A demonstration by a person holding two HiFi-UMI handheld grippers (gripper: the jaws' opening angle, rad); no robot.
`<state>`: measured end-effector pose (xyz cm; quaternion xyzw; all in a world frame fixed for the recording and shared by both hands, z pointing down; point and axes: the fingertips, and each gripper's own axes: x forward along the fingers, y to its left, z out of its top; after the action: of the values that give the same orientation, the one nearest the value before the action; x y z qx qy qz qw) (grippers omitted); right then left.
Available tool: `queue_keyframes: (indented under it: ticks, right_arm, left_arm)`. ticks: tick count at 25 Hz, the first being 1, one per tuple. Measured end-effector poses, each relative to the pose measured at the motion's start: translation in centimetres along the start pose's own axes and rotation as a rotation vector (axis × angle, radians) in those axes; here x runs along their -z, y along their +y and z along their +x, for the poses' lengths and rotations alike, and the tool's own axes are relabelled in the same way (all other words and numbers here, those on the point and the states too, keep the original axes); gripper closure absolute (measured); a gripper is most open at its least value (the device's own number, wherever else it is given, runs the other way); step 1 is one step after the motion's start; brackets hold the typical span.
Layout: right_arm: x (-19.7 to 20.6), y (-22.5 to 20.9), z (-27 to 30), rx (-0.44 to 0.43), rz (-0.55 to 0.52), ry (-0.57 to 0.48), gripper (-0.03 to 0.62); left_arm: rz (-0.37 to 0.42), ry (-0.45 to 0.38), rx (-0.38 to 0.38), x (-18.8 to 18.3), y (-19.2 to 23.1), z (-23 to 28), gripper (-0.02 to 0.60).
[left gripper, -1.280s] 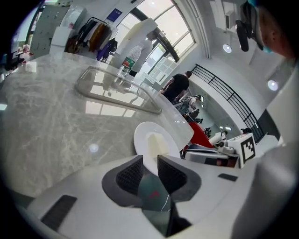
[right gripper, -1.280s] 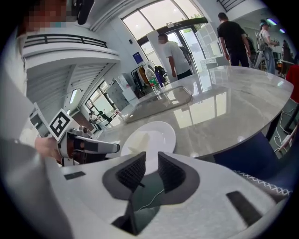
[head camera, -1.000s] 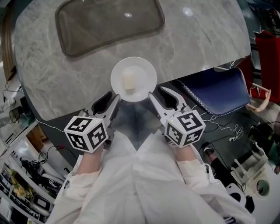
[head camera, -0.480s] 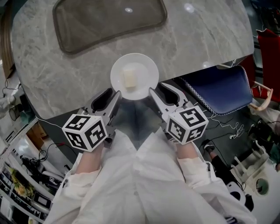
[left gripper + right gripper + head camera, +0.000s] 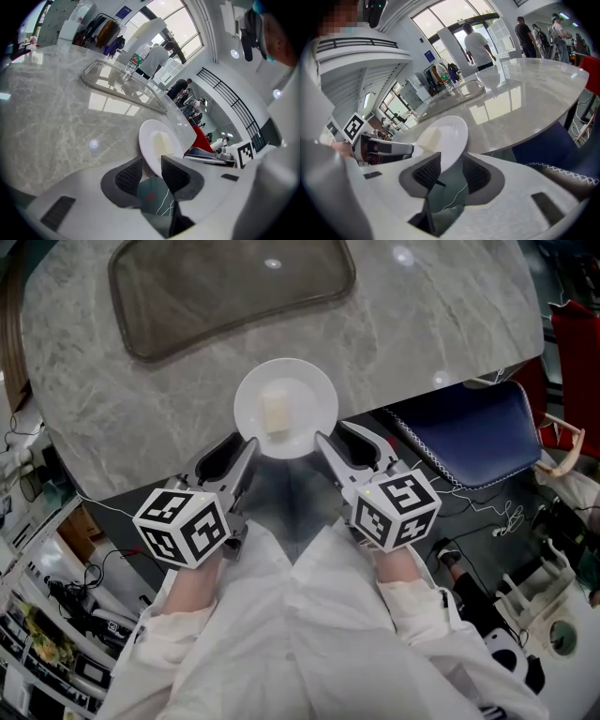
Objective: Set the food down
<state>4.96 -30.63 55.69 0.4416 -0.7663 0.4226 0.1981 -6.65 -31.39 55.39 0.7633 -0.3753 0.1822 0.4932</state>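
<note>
The white plate (image 5: 313, 390) sat flat on the marble table (image 5: 441, 306), whose edge ran under or just beside the plate's near rim; which of the two could not be told. At the plate's middle lay the food (image 5: 275, 412), a pale block with its long axis running from the plate's near rim toward its far rim. The left gripper (image 5: 231, 452) stood at the plate's near-left rim and the right gripper (image 5: 341, 439) at its near-right rim. Both pointed inward and away from the person, so the plate lay ahead of and between them, about equally near to each. In the left gripper view the jaws stood spread, with the plate's rim running edge-on into the gap and clear space beside one pad, so nothing was pinched. The right gripper view showed the same: jaws apart, the rim passing between the pads, one pad close to it and open space on the other side. By the look of it the setting down was done or all but done, and the coming move would be a withdrawal. That turned on one thing: each side of the rim sat inside a pair of jaws. Each gripper would therefore need to back off along its own line, outward from the plate's middle and toward the person, since a sideways or lifting pull could catch the rim and drag the plate.
</note>
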Motion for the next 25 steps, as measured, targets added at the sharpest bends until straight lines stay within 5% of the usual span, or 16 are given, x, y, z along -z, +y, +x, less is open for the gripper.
queue_keyframes:
  ticks: [6, 11, 25]
  right_arm:
    - [-0.12, 0.02, -0.04, 0.002, 0.006, 0.002, 0.482]
    - [-0.17, -0.12, -0.15, 0.006, 0.019, -0.004, 0.485]
    - [-0.42, -0.09, -0.04, 0.051, 0.028, -0.043, 0.505]
  left_arm:
    - [-0.033, -0.022, 0.013, -0.5, -0.1, 0.13, 0.456]
    - [-0.002, -0.024, -0.003, -0.67, 0.16, 0.19, 0.502]
    - [0.06, -0.01, 0.002, -0.32, 0.37, 0.27, 0.503]
